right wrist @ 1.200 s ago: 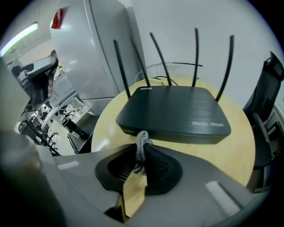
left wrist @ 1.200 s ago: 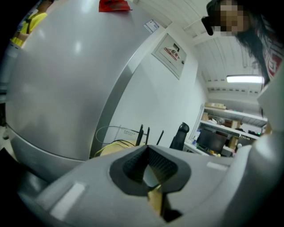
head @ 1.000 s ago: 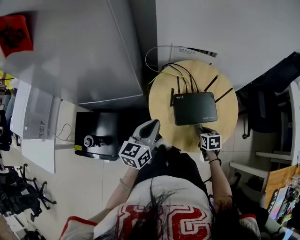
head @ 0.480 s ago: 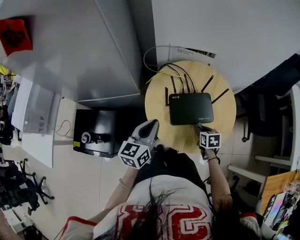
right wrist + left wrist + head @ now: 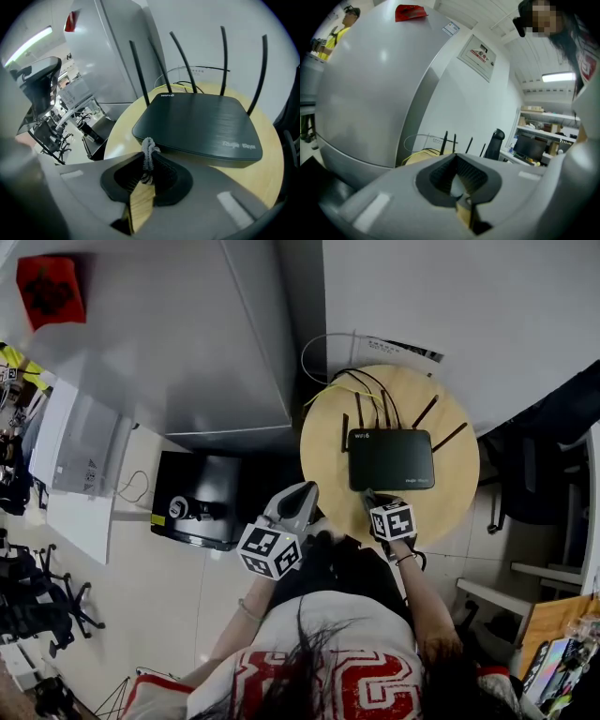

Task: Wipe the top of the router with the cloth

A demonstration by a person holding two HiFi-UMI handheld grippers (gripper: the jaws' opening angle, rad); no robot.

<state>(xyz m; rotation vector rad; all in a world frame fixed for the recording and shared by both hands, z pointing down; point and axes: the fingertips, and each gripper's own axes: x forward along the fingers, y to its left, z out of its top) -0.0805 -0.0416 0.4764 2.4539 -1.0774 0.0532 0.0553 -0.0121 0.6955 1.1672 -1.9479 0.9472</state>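
Around your round wooden worktop [image 5: 328, 442] stand a tall grey cabinet [image 5: 187, 343] on the left, with a black box [image 5: 192, 512] on the floor beside it, and a dark office chair [image 5: 534, 484] on the right. Yellow and black cables [image 5: 352, 381] loop off the worktop's far edge, behind the router [image 5: 391, 459]. Nothing lies between your right gripper [image 5: 367, 495] and the router's near edge; the gripper sits just in front of its left corner.

The router is a flat black slab near the worktop's middle. It has four thin antennas [image 5: 358, 409] rising from its back edge, and pale lettering at two corners of its brushed top.

Your right gripper is closed on a small twist of grey cloth [image 5: 148, 149], which pokes up between the jaws. Only the right gripper view shows it; from the head view the cloth cannot be made out. Your left gripper [image 5: 302, 493] is held off the worktop's left side, jaws together with nothing between them. Its view catches only the antennas above the worktop's rim.
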